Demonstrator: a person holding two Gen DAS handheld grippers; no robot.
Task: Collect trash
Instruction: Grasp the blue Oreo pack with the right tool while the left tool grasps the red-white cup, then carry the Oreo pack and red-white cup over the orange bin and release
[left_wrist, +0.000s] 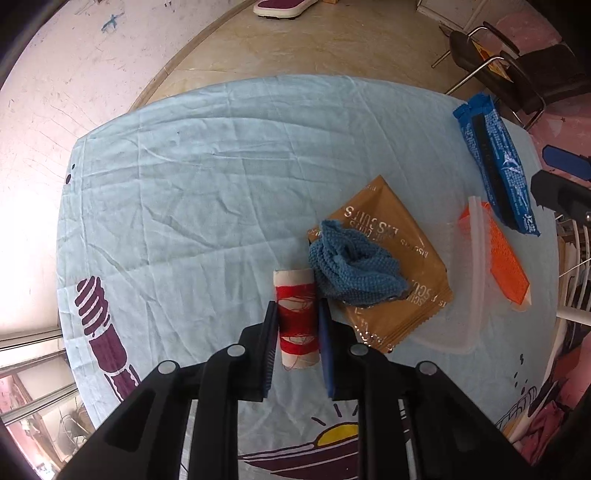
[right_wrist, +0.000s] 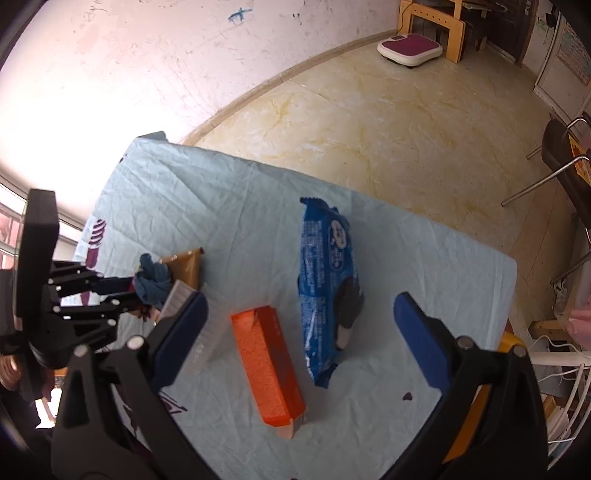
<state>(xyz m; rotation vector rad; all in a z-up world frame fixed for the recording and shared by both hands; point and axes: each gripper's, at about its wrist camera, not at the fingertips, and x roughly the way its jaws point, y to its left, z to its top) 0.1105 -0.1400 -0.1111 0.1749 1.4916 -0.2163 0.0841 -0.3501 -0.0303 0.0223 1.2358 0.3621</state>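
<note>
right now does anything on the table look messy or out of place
Yes. The thread spool between the left gripper's pads has red thread unravelling in loose loops. A crumpled blue knit cloth lies heaped on the brown biscuit wrapper, and the tablecloth is wrinkled.

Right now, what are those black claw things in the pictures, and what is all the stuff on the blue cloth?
Those claws are grippers, tools a person holds, one in each hand. A camera on each looks along its fingers, so one picture comes from each hand.

In the left hand's picture, the left gripper is closed on a spool of red thread. Beside the spool, a crumpled blue knitted cloth lies on a brown biscuit wrapper.

In the right hand's picture, the right gripper is open and holds nothing. Below it, on the light blue tablecloth, lie an orange box and a blue snack packet.

The job is collecting trash.
</note>
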